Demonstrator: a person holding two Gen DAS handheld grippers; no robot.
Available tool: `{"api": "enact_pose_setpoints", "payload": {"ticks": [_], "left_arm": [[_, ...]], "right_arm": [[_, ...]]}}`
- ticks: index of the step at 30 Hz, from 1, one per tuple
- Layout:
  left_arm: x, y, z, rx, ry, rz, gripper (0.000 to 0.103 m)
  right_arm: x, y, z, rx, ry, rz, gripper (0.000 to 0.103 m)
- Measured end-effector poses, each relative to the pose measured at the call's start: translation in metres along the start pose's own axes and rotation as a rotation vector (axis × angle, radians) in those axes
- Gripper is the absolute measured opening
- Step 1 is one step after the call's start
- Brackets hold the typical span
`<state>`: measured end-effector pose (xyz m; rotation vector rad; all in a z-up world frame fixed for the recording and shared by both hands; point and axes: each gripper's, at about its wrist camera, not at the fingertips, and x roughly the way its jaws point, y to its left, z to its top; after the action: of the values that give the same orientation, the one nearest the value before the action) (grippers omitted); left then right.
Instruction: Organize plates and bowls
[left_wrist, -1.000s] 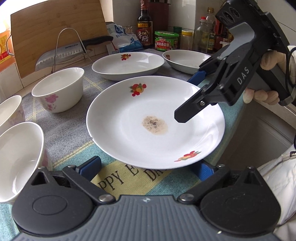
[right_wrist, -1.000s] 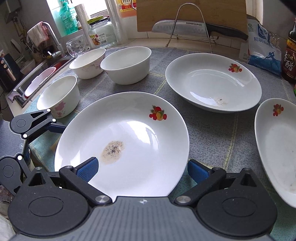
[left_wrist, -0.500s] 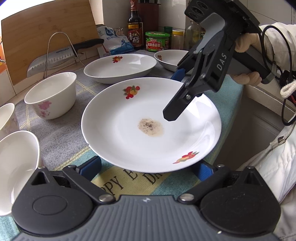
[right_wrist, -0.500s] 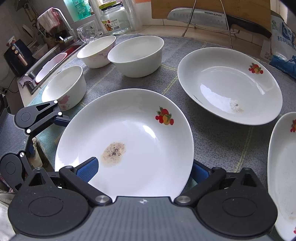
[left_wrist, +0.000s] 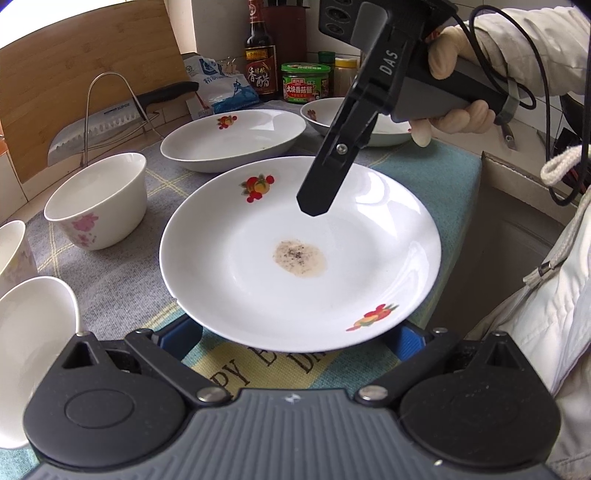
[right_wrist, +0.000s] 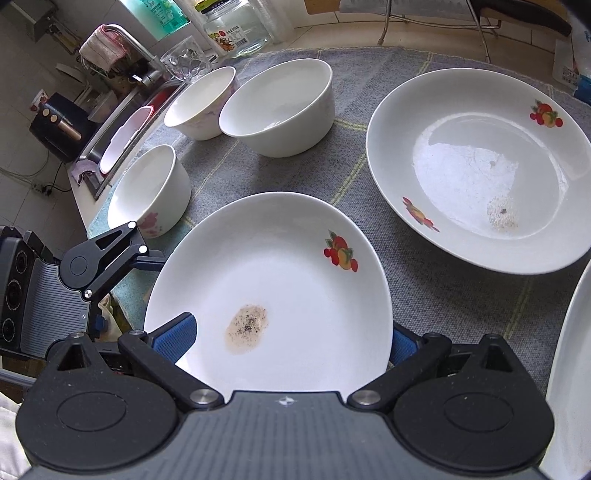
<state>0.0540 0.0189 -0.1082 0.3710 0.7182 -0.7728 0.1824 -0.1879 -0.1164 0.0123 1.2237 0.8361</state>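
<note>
A white plate (left_wrist: 258, 280) with fruit prints and a brown stain is held up above the cloth-covered counter. It also shows in the right wrist view (right_wrist: 295, 280). My left gripper (left_wrist: 291, 338) is open, its blue pads under the plate's near rim. My right gripper (right_wrist: 291, 338) is open too, its pads under the opposite rim. A second plate (right_wrist: 461, 122) lies behind, a third plate (right_wrist: 569, 369) at the right edge. Three white bowls (right_wrist: 277, 107) stand at the left.
A cutting board (left_wrist: 92, 85) and a knife on a wire rack (left_wrist: 107, 122) stand at the back. Bottles and jars (left_wrist: 304, 81) line the wall. A sink (right_wrist: 125, 122) lies beyond the bowls. The counter edge (left_wrist: 476, 206) drops off at the right.
The stained plate has risen and tilted between both grippers. The right gripper has swung higher and further over the plate. The bowls have shifted left in the left wrist view.
</note>
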Motion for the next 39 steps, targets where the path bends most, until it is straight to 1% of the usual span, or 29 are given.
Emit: {"api": "enact_pose_setpoints", "payload": {"ticks": [7, 13, 19, 24, 33, 39], "left_arm": [[0.000, -0.002, 0.002, 0.027, 0.001, 0.001, 0.102], [0.000, -0.001, 0.003, 0.026, 0.008, -0.003, 0.101], [0.000, -0.002, 0.005, 0.040, 0.011, 0.000, 0.101], [-0.002, -0.005, 0.006, 0.054, 0.015, -0.003, 0.101], [-0.006, -0.009, 0.019, 0.052, 0.012, -0.011, 0.101], [-0.004, -0.017, 0.039, 0.063, 0.006, -0.015, 0.101]], "right_arm": [[-0.001, -0.004, 0.005, 0.021, 0.032, 0.021, 0.103], [0.002, -0.001, 0.007, 0.005, 0.055, 0.003, 0.103], [0.002, -0.002, 0.008, 0.048, 0.063, -0.004, 0.103], [0.000, 0.000, 0.005, 0.061, 0.068, 0.000, 0.103], [-0.019, 0.000, 0.000, 0.066, 0.030, 0.005, 0.103], [-0.040, -0.009, -0.004, 0.072, -0.010, 0.003, 0.103]]}}
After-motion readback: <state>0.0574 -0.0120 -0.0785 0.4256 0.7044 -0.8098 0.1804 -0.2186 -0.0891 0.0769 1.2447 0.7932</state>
